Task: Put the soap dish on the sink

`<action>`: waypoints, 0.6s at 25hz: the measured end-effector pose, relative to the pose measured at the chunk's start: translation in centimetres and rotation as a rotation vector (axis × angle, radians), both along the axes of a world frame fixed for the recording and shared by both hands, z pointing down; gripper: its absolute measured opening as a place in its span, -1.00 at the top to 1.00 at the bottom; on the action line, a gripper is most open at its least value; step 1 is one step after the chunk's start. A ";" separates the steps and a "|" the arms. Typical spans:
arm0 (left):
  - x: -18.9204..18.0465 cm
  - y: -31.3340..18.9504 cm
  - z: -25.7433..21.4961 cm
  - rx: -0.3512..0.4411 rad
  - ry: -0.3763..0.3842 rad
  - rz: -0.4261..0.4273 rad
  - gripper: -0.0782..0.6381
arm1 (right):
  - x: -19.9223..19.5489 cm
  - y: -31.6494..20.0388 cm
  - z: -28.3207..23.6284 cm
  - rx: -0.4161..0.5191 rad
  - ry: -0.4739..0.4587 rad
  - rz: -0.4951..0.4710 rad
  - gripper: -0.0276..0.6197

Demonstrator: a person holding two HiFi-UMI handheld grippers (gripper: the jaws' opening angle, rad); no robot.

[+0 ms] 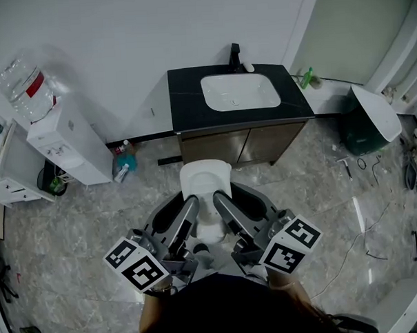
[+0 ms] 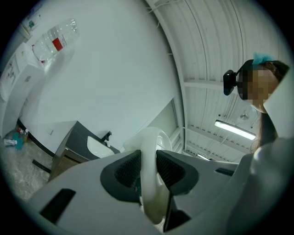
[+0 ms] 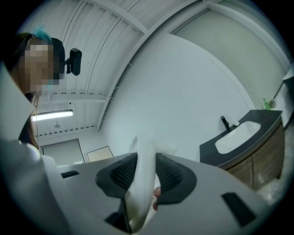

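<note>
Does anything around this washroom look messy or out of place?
Yes. Loose tools and cables lie scattered on the floor right of the vanity, where a white panel leans askew on a dark green bin. Bottles sit on the floor beside the water dispenser.

Head view looks steeply down across the floor toward the distant sink [image 1: 237, 92]; both gripper views sit close behind their jaws, facing level, sharing that sink
</note>
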State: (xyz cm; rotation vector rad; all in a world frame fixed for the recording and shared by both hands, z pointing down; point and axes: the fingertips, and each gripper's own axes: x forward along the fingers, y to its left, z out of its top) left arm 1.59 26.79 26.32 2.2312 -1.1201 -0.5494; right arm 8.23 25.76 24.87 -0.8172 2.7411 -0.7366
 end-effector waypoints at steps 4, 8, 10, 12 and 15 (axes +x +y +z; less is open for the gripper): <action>-0.2 -1.0 1.2 0.011 0.000 0.014 0.47 | -0.2 -0.9 1.2 0.007 -0.002 0.012 0.51; -1.8 -7.5 1.4 -0.016 0.009 0.024 0.47 | -1.8 -7.4 1.4 -0.017 0.008 0.023 0.51; -2.3 -10.3 1.7 -0.024 0.009 0.025 0.47 | -2.3 -10.2 1.6 -0.023 0.008 0.024 0.51; -2.8 -13.2 2.0 -0.026 0.008 0.021 0.47 | -2.8 -13.1 1.9 -0.024 0.007 0.021 0.51; -3.9 -17.7 2.2 -0.026 0.009 0.010 0.47 | -3.9 -17.7 2.1 -0.020 0.006 0.011 0.51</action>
